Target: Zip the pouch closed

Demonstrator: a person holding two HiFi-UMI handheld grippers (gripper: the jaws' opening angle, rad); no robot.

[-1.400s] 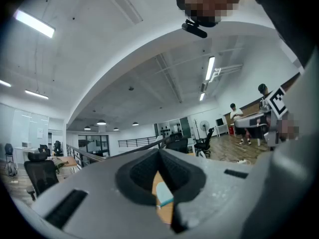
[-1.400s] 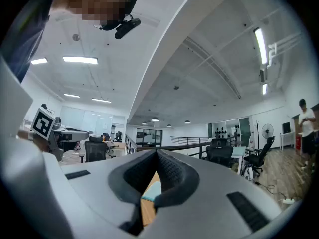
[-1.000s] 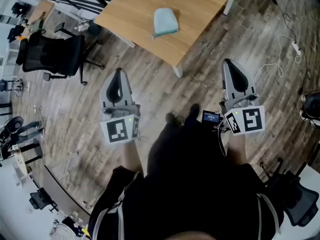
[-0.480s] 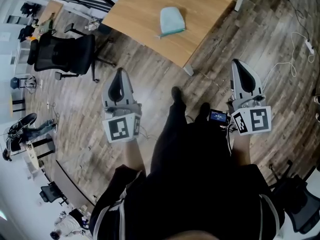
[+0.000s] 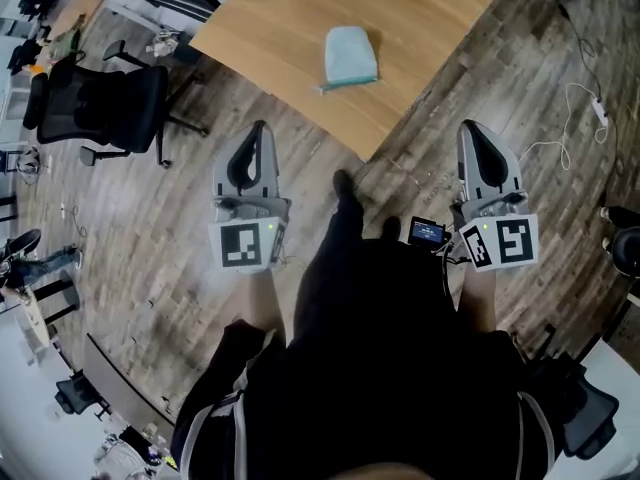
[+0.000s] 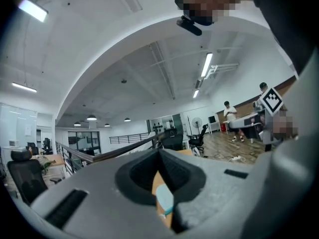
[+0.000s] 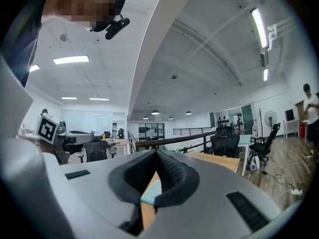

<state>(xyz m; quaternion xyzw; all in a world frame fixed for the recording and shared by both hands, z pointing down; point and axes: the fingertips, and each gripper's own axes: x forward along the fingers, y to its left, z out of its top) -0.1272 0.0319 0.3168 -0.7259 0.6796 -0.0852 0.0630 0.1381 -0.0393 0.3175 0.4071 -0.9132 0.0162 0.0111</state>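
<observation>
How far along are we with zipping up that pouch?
Done: nothing yet. The pouch lies alone on the table, and this view is too distant to show whether its zip is open.
In hand: nothing. The left gripper and right gripper are both shut and empty, held short of the table.
Left: reach the pouch, steady it, grip the zip pull and draw it closed.

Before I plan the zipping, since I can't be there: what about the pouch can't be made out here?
- Head view: the light blue fabric pouch on the wooden table is too small to show its zipper.
- Left gripper view: the left tool hides all but a sliver of it.
- Right gripper view: the right tool does likewise.
</observation>
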